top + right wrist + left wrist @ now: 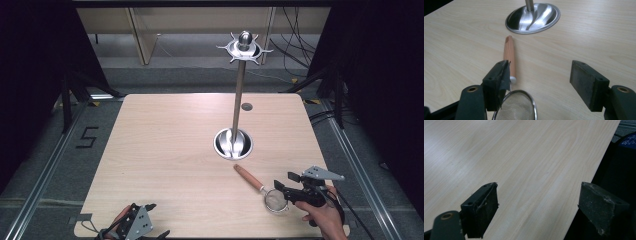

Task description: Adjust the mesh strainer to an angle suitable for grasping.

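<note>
Since the little strainer [515, 108] near the stand's base [533, 18] looks light, grab its stiff wooden handle [509, 56]; both the right gripper [544, 86] and the left gripper [544, 212] gape wide, holding nothing.

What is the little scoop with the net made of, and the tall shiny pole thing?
The strainer's handle looks like smooth reddish-brown wood, with faint grain. Its net bowl seems to be fine metal mesh inside a shiny wire rim. The tall stand looks like polished steel: its round base mirrors light and dark streaks. The table looks like pale wood laminate.
</note>
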Available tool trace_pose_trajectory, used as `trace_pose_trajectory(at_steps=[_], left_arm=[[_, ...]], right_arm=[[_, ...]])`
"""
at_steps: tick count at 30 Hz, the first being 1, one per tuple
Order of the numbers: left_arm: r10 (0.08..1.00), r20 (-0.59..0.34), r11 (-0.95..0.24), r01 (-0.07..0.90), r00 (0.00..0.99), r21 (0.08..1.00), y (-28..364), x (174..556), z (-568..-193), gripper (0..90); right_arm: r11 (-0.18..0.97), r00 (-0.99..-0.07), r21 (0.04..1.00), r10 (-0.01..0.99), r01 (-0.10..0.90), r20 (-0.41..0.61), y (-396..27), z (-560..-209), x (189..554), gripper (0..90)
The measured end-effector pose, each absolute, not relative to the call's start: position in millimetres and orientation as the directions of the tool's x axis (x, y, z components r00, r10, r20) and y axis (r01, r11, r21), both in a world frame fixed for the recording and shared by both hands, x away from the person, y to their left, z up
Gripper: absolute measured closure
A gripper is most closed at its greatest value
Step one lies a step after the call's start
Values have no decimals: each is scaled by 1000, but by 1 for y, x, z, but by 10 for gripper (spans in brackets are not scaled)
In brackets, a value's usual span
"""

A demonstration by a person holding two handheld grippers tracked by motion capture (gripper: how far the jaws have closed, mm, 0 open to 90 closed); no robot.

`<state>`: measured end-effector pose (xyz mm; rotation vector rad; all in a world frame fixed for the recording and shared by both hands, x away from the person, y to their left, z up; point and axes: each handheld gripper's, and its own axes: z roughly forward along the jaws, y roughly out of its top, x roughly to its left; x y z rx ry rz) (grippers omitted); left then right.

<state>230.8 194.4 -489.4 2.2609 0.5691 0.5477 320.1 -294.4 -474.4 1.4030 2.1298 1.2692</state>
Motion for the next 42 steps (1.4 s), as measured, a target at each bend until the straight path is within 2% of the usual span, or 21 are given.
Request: trace_pose_trajectory(at_steps=[8,21,23,25,28,34,40,42], left_arm=[[540,213,-642,235,814,730,195,231,-489,153],[542,210,-636,234,813,735,193,232,-490,153],[548,207,-633,240,810,736,193,231,-491,153],[548,208,-634,240,810,735,193,231,-490,153],[550,206,-633,242,810,735,193,231,-490,153],[550,200,-631,246,811,736,193,231,-491,153],[549,212,-643,246,808,725,193,231,-489,153],[550,212,-641,246,808,727,194,231,-489,153]], right_arm=[[167,-506,810,844,562,178,-296,-475,322,330],[179,-531,801,825,571,195,-289,-470,324,326],[222,-555,810,819,543,147,-283,-467,327,326],[221,-548,800,822,557,154,-281,-466,327,326],[276,-578,802,810,530,103,-276,-466,330,328],[304,-584,788,807,535,86,-268,-463,336,331],[370,-615,759,787,536,50,-254,-460,345,324],[425,-642,719,766,551,39,-243,-461,350,309]])
